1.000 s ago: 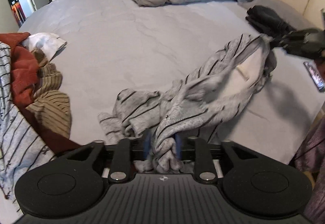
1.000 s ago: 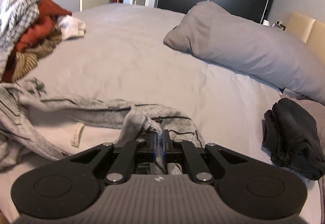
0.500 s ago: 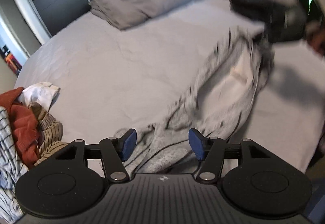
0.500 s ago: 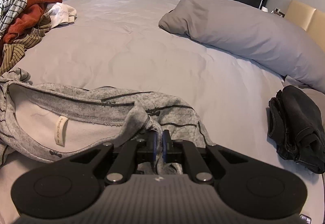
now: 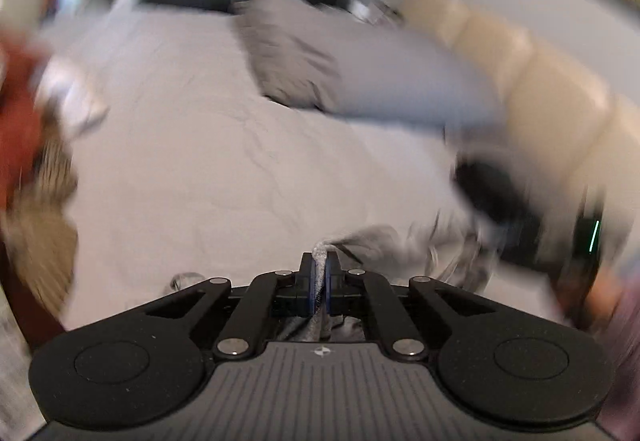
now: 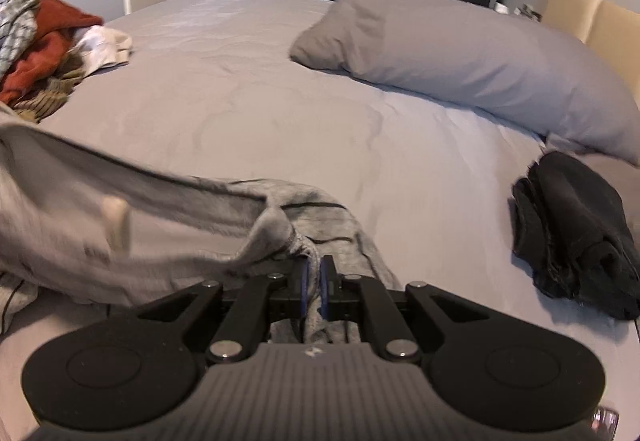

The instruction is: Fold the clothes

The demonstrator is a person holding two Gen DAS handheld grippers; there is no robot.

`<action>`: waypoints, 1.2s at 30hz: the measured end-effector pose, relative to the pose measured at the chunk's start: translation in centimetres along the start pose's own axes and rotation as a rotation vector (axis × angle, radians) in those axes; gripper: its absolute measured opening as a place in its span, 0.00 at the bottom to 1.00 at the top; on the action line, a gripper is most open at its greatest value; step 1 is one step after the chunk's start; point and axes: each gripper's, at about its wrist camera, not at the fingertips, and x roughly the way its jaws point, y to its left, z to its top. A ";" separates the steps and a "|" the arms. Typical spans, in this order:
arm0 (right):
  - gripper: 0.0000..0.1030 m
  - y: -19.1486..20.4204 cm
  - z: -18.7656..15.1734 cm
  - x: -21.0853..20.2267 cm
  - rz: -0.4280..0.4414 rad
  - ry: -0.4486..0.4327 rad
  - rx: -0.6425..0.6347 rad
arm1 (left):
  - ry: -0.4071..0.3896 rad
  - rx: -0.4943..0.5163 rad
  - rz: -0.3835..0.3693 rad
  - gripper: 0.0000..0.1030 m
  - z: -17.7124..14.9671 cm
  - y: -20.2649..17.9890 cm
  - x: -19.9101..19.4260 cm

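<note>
Fabric of a grey striped sweater [image 6: 132, 209] is pinched in both tools. The left gripper [image 5: 319, 273] has just been closing, and its blue pads [image 5: 307, 281] now stand together with a thin ridge of the grey knit squeezed between them; the cloth pokes out past the fingertips and trails off to their right, toward the blurred right-hand tool at the edge of that view. The whole left view is smeared with motion blur.

The right gripper [image 6: 313, 281] is clamped as well, fingers [image 6: 327, 281] nearly touching on a bunched fold of the same sweater near its neckline. From these fingertips the garment stretches out to the left as a taut band, inside out enough to show a pale neck label [image 6: 116, 219], and a looser part with dark stripes lies on the grey bedsheet [image 6: 260, 101] just ahead of the tips.

Well ahead and to the right of the right fingers lies a long grey pillow [image 6: 460, 61]. A folded black garment [image 6: 576, 229] sits to the right of them, apart from the sweater. Far ahead on the left is a heap of unfolded clothes [image 6: 44, 49], rust red, striped and white, resting on the bed. A beige padded headboard [image 6: 592, 21] stands behind the pillow.
</note>
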 end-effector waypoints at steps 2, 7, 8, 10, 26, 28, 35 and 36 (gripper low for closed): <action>0.08 0.0 0.0 -0.1 0.017 0.001 0.013 | 0.057 0.006 0.043 0.02 -0.3 0.4 1.0; 0.08 0.8 0.1 -0.1 0.031 0.001 -0.003 | 0.165 0.157 0.170 0.18 -1.6 -0.9 3.5; 0.08 0.9 0.1 0.0 0.032 0.003 -0.004 | 0.159 0.225 0.211 0.34 -1.8 -1.6 3.6; 0.08 1.1 0.0 0.1 0.034 0.006 -0.008 | 0.105 0.346 0.270 0.49 -2.3 -3.0 3.1; 0.09 1.0 0.4 0.7 0.048 0.009 -0.003 | 0.109 0.985 0.308 0.48 -7.0 -11.1 7.4; 0.09 1.0 0.3 0.7 0.050 0.010 -0.002 | 0.134 1.002 0.323 0.43 -7.2 -11.1 8.2; 0.09 1.0 0.4 0.8 0.056 0.011 -0.008 | 0.227 0.974 0.348 0.11 -7.1 -10.5 9.7; 0.09 1.0 0.5 0.8 0.057 0.010 -0.007 | 0.223 0.959 0.343 0.09 -6.8 -10.5 9.5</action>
